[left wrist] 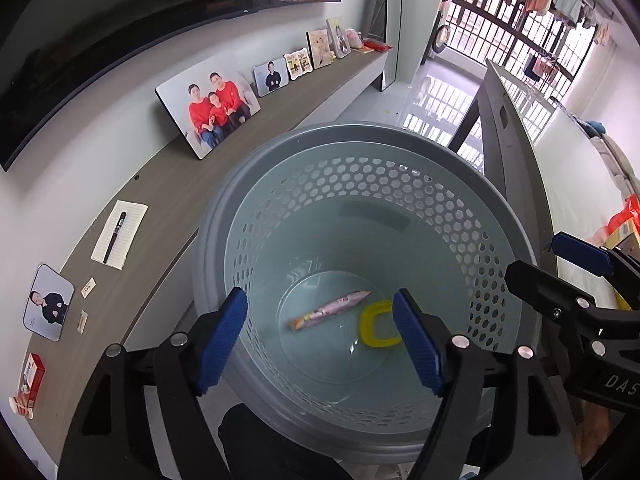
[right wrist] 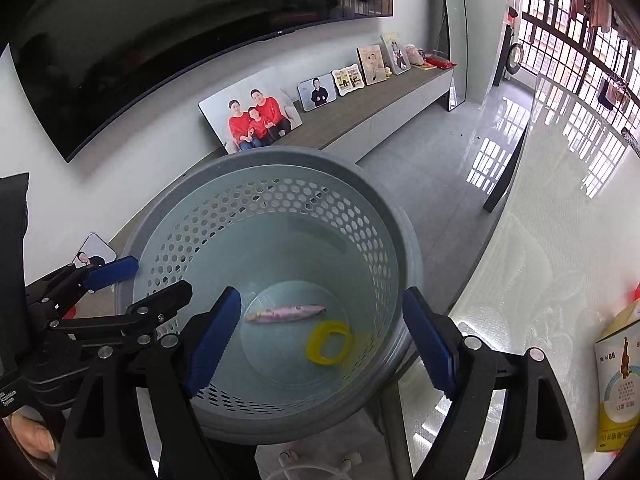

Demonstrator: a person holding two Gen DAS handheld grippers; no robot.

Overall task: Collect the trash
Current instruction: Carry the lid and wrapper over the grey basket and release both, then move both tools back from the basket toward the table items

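Note:
A grey perforated bin [left wrist: 360, 132] [right wrist: 280, 156] stands on the floor beneath both grippers. On its floor lie a pink wrapper [left wrist: 332, 308] [right wrist: 286, 313] and a yellow ring-shaped piece [left wrist: 376, 326] [right wrist: 326, 342]. My left gripper [left wrist: 320, 296] hangs open over the bin mouth with nothing between its blue pads; in the right wrist view it [right wrist: 140, 280] sits at the bin's left rim. My right gripper [right wrist: 322, 294] is also open and empty above the bin, and shows at the bin's right rim [left wrist: 556, 268] in the left wrist view.
A long wooden shelf [left wrist: 160, 216] left of the bin carries photo frames, a notepad with a pen [left wrist: 119, 232] and a red box [left wrist: 30, 384]. A table with a white cloth [right wrist: 540, 260] and a carton [right wrist: 618, 384] stands to the right.

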